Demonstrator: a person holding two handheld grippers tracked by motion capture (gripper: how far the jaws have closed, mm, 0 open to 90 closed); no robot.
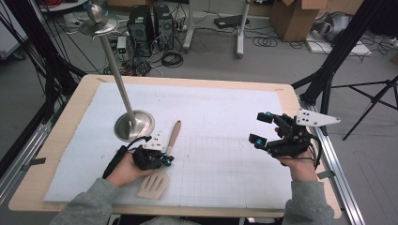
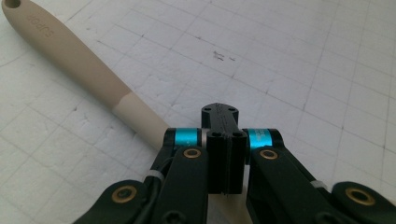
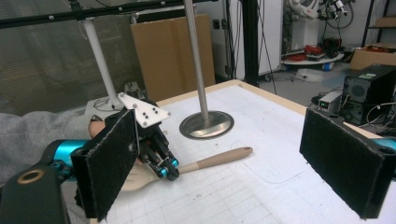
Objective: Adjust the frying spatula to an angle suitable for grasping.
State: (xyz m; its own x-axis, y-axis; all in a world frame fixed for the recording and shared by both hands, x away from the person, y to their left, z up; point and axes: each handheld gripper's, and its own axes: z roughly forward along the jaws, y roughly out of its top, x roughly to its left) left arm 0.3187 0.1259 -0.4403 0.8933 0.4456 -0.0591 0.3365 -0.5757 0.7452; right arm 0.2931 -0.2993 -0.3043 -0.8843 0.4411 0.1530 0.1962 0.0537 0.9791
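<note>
On near-left mat: left gripper [image 1: 165, 158] clamped tight on beige wooden slotted spatula [image 1: 159, 176] at its neck, likely for lifting; right gripper [image 1: 261, 129] waited wide open, empty.

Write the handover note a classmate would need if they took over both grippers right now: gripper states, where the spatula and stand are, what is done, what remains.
Left gripper: shut on the spatula at its neck; spatula lies flat on the white mat.
Right gripper: open, empty, held above the mat's right side.
Metal stand: upright behind the spatula, hooks at the top bare.
Done: spatula gripped.
Left, probably: lift the spatula and hang it on the stand by the hole in its handle.
</note>
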